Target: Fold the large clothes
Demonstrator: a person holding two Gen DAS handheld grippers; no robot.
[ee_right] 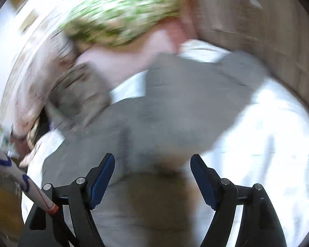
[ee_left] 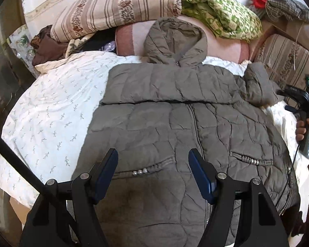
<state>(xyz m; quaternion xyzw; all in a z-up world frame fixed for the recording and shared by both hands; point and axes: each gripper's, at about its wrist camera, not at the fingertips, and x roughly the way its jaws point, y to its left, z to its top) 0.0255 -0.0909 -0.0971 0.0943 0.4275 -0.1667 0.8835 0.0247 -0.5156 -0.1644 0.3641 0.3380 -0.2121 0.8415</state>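
Note:
A grey quilted hooded jacket (ee_left: 175, 119) lies front up on a white leaf-print sheet (ee_left: 51, 107), its hood (ee_left: 175, 41) at the far side. One sleeve is folded across the chest, and the other sleeve (ee_left: 257, 84) is bunched at the right. My left gripper (ee_left: 153, 154) is open and empty above the jacket's lower front. My right gripper (ee_right: 152, 160) is open and empty over the jacket (ee_right: 175, 107); that view is motion-blurred. The right gripper's body also shows at the right edge of the left wrist view (ee_left: 304, 103).
A striped pillow (ee_left: 113, 8), a green patterned cloth (ee_left: 216, 10) and a pink blanket (ee_left: 222, 45) lie beyond the hood. A striped sofa back (ee_left: 288, 61) stands at the right. A brown garment (ee_left: 47, 47) sits at the far left. A cable hangs by the right hand.

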